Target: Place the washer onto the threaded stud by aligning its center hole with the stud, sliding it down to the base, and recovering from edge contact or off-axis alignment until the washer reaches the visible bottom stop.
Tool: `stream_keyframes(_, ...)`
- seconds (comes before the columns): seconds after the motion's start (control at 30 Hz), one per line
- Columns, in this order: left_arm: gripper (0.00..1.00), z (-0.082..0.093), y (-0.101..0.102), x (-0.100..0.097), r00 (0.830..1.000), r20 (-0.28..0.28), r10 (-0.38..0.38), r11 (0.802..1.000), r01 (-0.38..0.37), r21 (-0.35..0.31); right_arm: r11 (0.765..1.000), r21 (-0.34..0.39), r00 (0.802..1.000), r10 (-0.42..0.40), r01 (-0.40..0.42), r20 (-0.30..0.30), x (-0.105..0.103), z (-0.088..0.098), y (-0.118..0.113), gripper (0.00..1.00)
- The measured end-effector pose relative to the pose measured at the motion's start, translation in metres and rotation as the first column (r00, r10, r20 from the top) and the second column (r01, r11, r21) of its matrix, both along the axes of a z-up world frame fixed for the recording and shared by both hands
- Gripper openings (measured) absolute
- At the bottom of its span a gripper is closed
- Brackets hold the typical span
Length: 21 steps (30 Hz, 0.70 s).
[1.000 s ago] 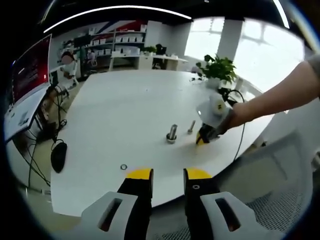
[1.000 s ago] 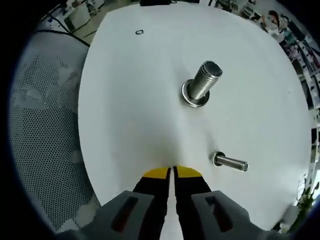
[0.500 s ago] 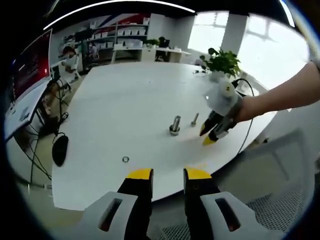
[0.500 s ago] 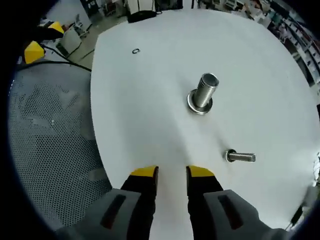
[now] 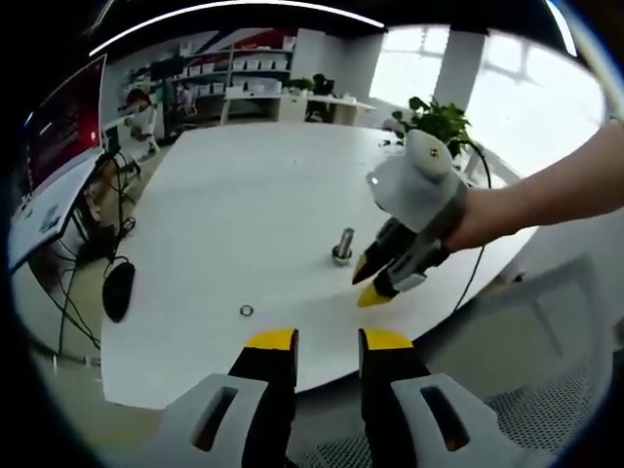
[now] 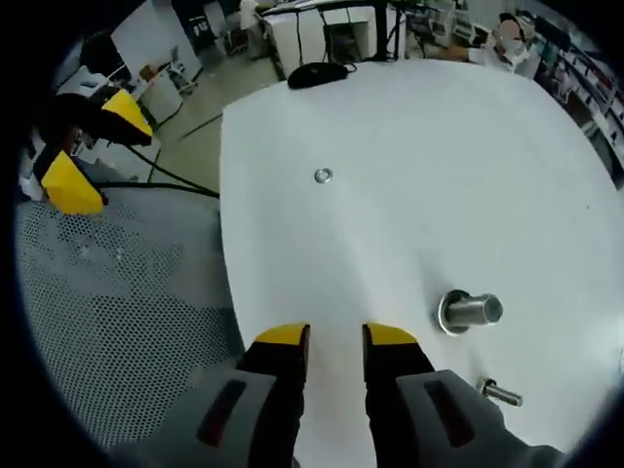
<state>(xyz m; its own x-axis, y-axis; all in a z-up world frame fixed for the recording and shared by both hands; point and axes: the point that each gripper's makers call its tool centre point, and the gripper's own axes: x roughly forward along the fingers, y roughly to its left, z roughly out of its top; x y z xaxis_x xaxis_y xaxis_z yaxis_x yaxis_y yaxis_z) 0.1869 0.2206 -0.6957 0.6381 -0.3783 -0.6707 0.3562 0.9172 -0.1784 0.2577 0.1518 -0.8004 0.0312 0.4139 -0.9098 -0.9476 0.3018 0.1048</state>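
Washer (image 6: 323,176) lies flat on the white table (image 6: 390,146), well ahead of my right tongs (image 6: 336,336), whose jaws stand apart and empty. Threaded stud (image 6: 470,312) stands to their right. My left tongs (image 5: 327,340) are likewise released, holding nothing.

The table (image 6: 390,146) looks smooth, matt white. The stud (image 6: 470,311) is bright, shiny metal with a ribbed thread, and the washer (image 6: 323,176) and the small bolt (image 6: 499,393) look like the same glossy metal. The chair (image 6: 117,312) has perforated grey mesh.
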Motion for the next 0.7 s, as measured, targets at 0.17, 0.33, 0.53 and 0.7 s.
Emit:
stream_keyframes(0.17, 0.22, 0.0, 0.0, 0.0, 1.0, 0.005, -0.002, 1.0, 0.002, -0.004, 1.0, 0.018, 1.0, 0.015, -0.015, 0.01, 0.011, 0.001, 0.027, 0.25)
stream_keyframes(0.33, 0.21, 0.003, 0.0, 0.002, 1.0, 0.018, 0.001, 1.0, -0.001, -0.012, 0.998, 0.049, 0.999, 0.035, -0.036, 0.04, 0.02, 0.004, 0.057, 0.28)
stream_keyframes(0.53, 0.21, 0.002, -0.001, 0.0, 1.0, 0.009, -0.006, 1.0, 0.006, -0.014, 0.994, 0.032, 0.993, 0.105, -0.107, 0.05, 0.02, -0.004, 0.088, 0.29)
stream_keyframes(0.7, 0.21, 0.002, -0.002, 0.0, 1.0, 0.012, -0.012, 1.0, 0.013, -0.017, 0.988, 0.015, 0.987, 0.155, -0.156, 0.051, 0.02, -0.013, 0.106, 0.28)
